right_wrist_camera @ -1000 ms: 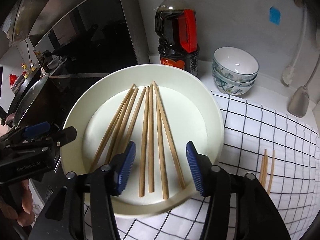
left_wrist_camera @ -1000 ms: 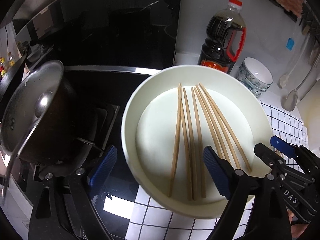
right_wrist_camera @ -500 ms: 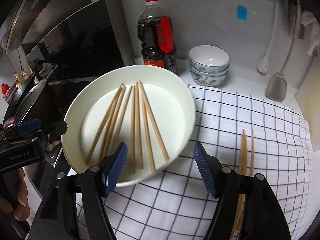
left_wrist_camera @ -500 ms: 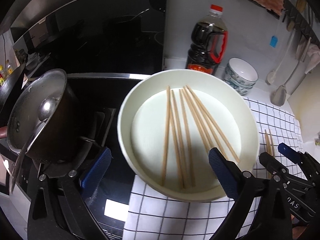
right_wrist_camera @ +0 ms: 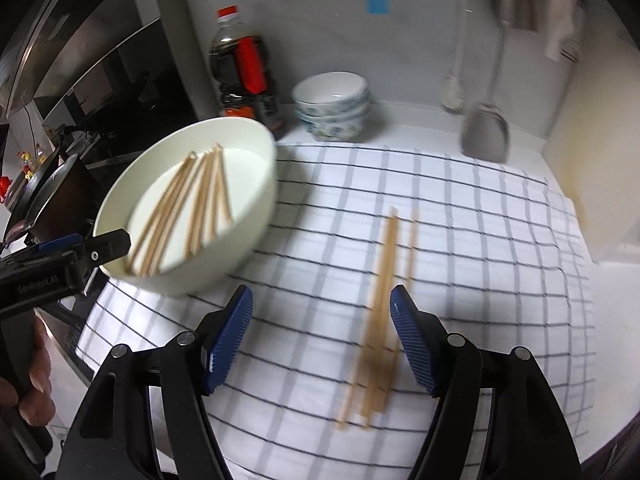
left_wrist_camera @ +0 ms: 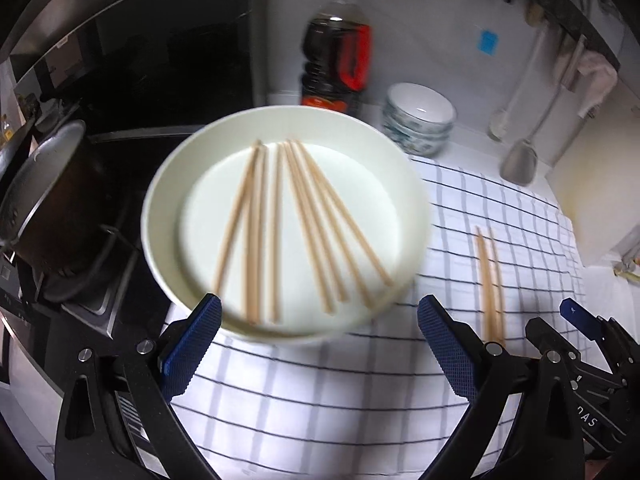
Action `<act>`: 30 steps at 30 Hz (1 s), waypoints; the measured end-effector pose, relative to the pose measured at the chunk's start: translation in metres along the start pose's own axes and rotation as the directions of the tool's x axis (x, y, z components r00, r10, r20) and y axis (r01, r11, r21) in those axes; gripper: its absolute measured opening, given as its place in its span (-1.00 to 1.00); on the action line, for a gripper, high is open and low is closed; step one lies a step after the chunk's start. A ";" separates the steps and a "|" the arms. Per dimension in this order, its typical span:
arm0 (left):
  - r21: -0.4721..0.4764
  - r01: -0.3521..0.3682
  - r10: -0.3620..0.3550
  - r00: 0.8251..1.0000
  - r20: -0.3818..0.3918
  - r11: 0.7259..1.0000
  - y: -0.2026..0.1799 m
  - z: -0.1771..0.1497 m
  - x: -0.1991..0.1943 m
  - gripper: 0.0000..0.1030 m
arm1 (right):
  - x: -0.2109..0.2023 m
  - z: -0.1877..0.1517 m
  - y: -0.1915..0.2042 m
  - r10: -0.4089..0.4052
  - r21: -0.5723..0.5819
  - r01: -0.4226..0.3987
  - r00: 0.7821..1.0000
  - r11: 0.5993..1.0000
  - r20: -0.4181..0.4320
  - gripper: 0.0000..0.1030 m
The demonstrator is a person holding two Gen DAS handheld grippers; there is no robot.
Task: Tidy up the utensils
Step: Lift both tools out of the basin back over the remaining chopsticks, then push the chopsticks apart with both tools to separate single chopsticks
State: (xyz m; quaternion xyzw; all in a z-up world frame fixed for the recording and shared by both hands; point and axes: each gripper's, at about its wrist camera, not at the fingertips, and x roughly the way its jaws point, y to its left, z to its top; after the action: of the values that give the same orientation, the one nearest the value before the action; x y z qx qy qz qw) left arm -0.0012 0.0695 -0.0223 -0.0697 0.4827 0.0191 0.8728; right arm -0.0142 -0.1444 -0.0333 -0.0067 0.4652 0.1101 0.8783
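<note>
Since the coming pick turns on where the sticks lie from each pair of tongs, the lines below go view by view.

Left wrist view
- left gripper (left_wrist_camera: 318,350): jaws spread wide, nothing between them; they have just been opening, and only the checked cloth (left_wrist_camera: 328,396) shows in the gap.
- chopsticks in the bowl (left_wrist_camera: 296,224): fanned on the floor of the white bowl (left_wrist_camera: 168,184), straight ahead of these tongs, near ends just past the blue pads.
- long axis: runs away from the camera, roughly along the line of the fingers, so the jaws would close across the sticks.
- loose chopsticks on the cloth (left_wrist_camera: 489,280): off to the right of the bowl, well apart from it, closer to the right gripper (left_wrist_camera: 576,320) that shows at the lower right edge.

Right wrist view
- right gripper (right_wrist_camera: 322,340): jaws apart and empty; they have just been opening.
- loose chopsticks on the cloth (right_wrist_camera: 380,312): a small blurred bundle, its near part between the pads, close beside the right-hand pad, not pinched.
- long axis: near to far, slightly tilted, again along the fingers.
- white bowl (right_wrist_camera: 256,216): up and to the left, with the left gripper (right_wrist_camera: 88,248) at its near rim.
- nearer hand, my judgement: left for the bowl's sticks, right for the pair on the cloth.
</note>
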 end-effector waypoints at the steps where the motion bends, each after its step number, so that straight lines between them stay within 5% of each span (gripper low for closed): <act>1: 0.003 -0.005 0.005 1.000 0.002 1.000 -0.007 -0.004 -0.001 0.87 | -0.002 -0.005 -0.009 -0.003 0.003 0.003 1.000 1.000 0.001 0.34; 13: 0.049 -0.036 0.036 0.999 -0.011 0.998 -0.067 -0.049 0.000 0.88 | 0.012 -0.051 -0.086 -0.036 0.089 0.039 0.999 0.995 -0.036 0.34; 20: 0.178 0.005 -0.005 1.000 0.003 0.984 -0.092 -0.058 0.027 0.88 | 0.033 -0.065 -0.085 -0.105 0.135 0.111 0.993 0.985 -0.055 0.34; 30: 0.175 0.072 -0.068 0.997 -0.030 0.982 -0.099 -0.065 0.059 0.88 | 0.063 -0.065 -0.079 -0.108 0.139 0.115 0.993 0.984 -0.055 0.34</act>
State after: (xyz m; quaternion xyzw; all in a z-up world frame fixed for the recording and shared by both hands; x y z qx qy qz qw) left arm -0.0146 -0.0394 -0.0957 -0.0096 0.4901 -0.0553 0.8699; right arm -0.0173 -0.2171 -0.1285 0.0274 0.4915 0.0272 0.8700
